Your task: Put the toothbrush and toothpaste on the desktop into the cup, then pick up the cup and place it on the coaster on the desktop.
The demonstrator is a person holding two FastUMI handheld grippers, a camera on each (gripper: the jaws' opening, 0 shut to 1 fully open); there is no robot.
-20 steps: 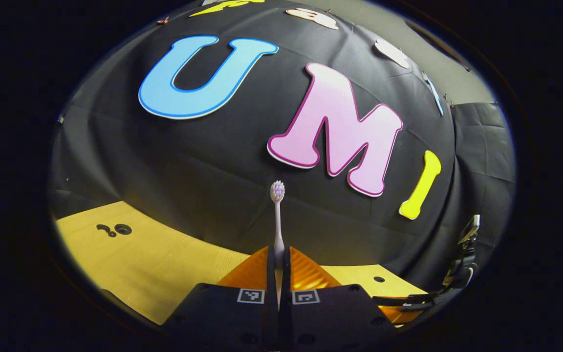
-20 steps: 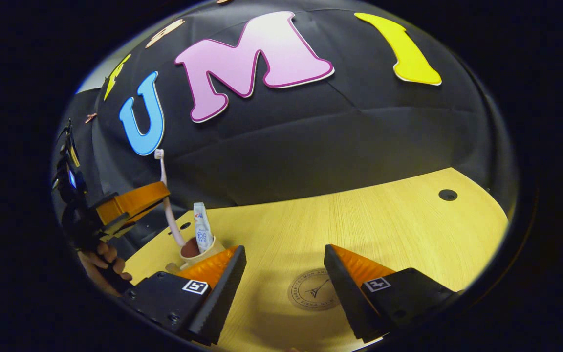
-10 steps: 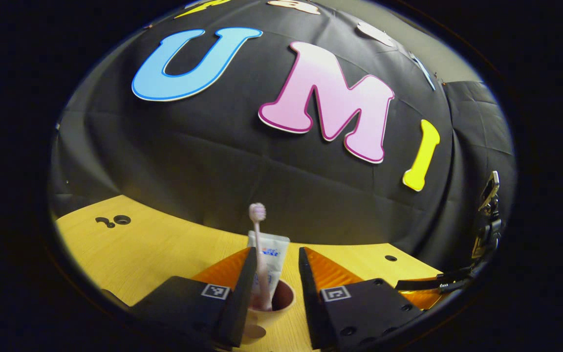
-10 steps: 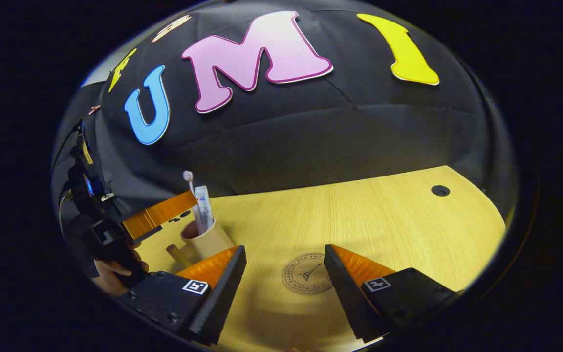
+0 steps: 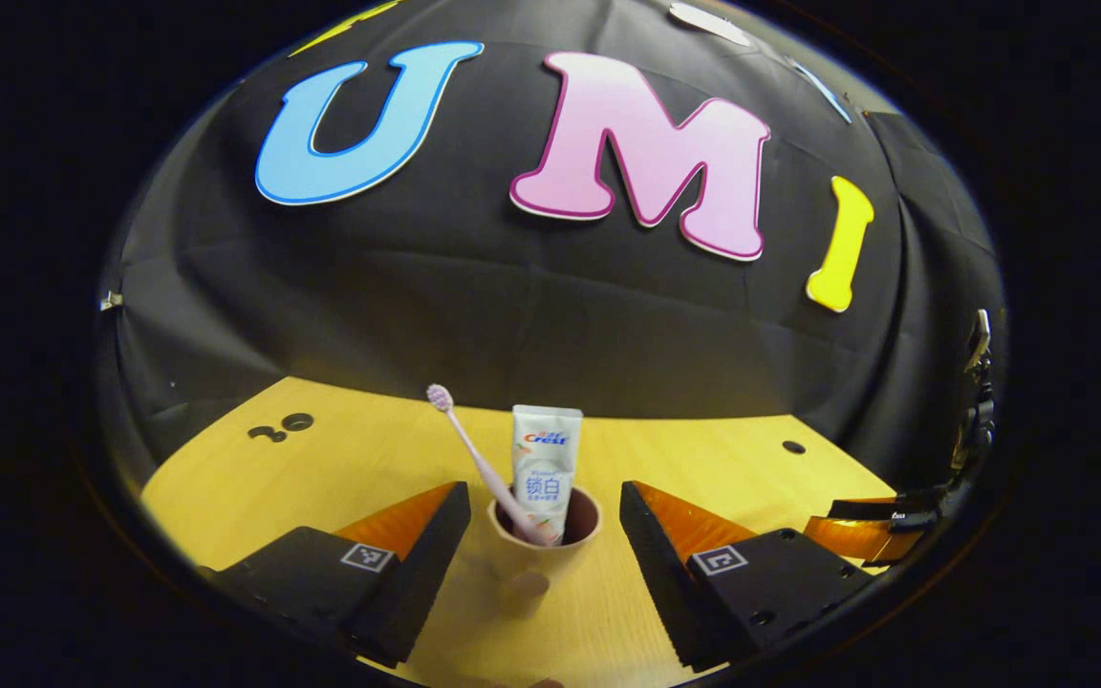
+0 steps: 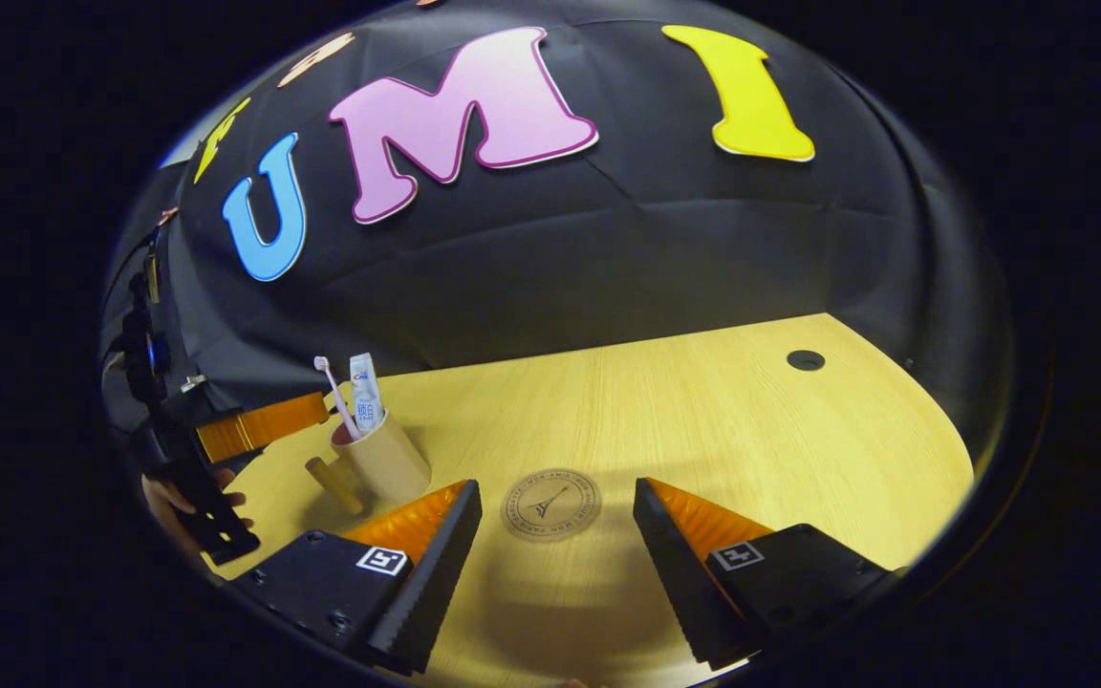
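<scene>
With the pink toothbrush (image 5: 484,463) and white toothpaste tube (image 5: 543,468) standing inside it, the tan handled cup (image 5: 543,545) is framed between the fingers of the left gripper (image 5: 543,535), which is spread wide and empty. Just right of the cup, the round printed coaster (image 6: 551,504) lies before the right gripper (image 6: 558,545), likewise spread and empty. The cup's body should be pinched squarely and kept upright.
</scene>
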